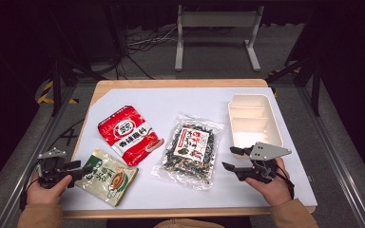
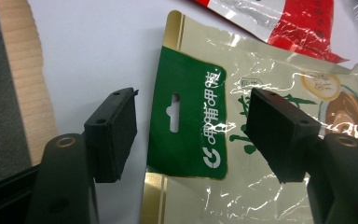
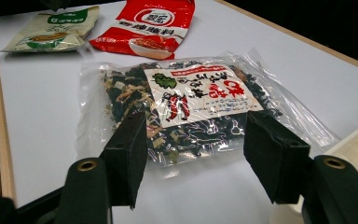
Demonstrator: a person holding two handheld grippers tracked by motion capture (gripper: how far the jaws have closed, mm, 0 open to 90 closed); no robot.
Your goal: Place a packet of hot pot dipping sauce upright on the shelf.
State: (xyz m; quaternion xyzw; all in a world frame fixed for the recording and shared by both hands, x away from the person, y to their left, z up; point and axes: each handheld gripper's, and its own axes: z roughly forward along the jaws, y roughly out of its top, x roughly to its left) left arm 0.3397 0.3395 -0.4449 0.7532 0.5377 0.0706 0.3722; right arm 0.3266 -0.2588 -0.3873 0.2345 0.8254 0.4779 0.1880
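We hold our left tongs (image 1: 83, 169) spread over the green header of the cream and green foil pouch (image 1: 108, 176), which lies flat at the near left of the white worktop (image 1: 147, 107); the jaws straddle its top edge without pinching it. Our right tongs (image 1: 232, 159) stand spread and empty just beside the clear bag of dark dried greens (image 1: 190, 149) at mid-worktop. A red and white packet (image 1: 128, 134) lies beyond the pouch, a cream plastic box (image 1: 254, 118) far right
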